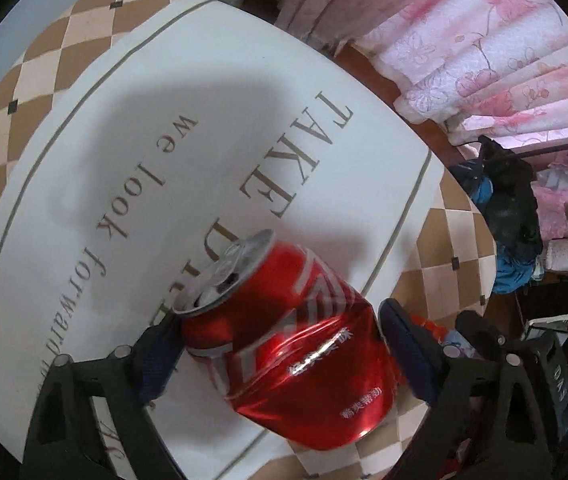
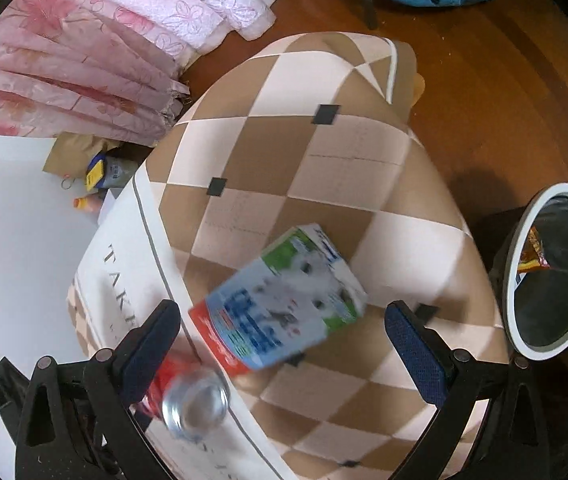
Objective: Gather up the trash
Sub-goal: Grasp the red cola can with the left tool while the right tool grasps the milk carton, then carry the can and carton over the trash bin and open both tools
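In the left wrist view, the left gripper (image 1: 279, 344) is clamped on a dented red can (image 1: 284, 340), its blue-padded fingers (image 1: 159, 360) pressing both sides of the body; the can lies tilted, its silver opened top pointing up and to the left, over the white centre panel of the tablecloth (image 1: 163, 120) printed with large grey lettering. A brown-and-cream checked border frames that panel, and pink floral curtains (image 1: 504, 60) hang beyond the table to the right, with a dark and blue bundle (image 1: 508, 216) below them. In the right wrist view, the same red can (image 2: 191, 396) appears at lower left, blurred, its silver end facing the camera just beside the left finger. The right gripper (image 2: 281, 344) stands wide, its pads well apart, with a blurred blue, white and green milk carton (image 2: 284, 300) between them; whether the carton rests on the checked cloth or is off it cannot be told. At the far right, beside the table, stands a white-rimmed trash bin (image 2: 520, 248) lined with a dark bag, a colourful wrapper (image 2: 534, 254) inside it.
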### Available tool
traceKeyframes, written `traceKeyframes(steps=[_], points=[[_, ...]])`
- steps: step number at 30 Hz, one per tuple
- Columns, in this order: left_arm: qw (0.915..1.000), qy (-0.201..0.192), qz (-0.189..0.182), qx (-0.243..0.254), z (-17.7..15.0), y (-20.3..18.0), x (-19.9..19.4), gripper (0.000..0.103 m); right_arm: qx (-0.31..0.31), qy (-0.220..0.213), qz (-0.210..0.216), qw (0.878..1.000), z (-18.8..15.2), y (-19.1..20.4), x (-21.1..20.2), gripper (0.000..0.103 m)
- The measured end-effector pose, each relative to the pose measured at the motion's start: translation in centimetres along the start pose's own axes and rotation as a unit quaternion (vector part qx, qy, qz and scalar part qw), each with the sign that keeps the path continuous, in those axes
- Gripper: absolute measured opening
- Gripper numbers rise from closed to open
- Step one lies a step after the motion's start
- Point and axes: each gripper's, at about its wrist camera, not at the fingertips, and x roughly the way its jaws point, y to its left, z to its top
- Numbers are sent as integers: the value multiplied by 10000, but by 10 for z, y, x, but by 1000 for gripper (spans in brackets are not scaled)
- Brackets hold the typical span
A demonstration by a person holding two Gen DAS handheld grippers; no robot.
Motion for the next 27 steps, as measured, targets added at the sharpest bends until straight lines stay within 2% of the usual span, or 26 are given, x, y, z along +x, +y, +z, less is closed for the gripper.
traceKeyframes(steps=[2,5,7,10,14,17,27], points=[[9994,-185,164,250,-3,-1,-4,92,-75,-49,-142,9999,1,9,6,103],[9947,-422,451,820,-14,1,-12,92,-218,-235,-473,9984,0,19,9,93],[9886,-575,647,1228,-21,4,-19,92,-412,-380,-668,9962,-3,24,7,74],[9791,-782,844,1676,-36,15,-34,92,-703,-353,-664,9947,-9,22,4,70],[9744,-912,829,1879,-49,31,-55,92,-1021,-483,-574,9919,-20,16,-11,67],[9727,-999,731,1963,-59,36,-71,92,-986,-490,-311,9934,-28,5,-25,66],[9551,-1466,756,2461,-93,3,-102,92,-1076,-678,294,9914,-71,-15,-78,65]])
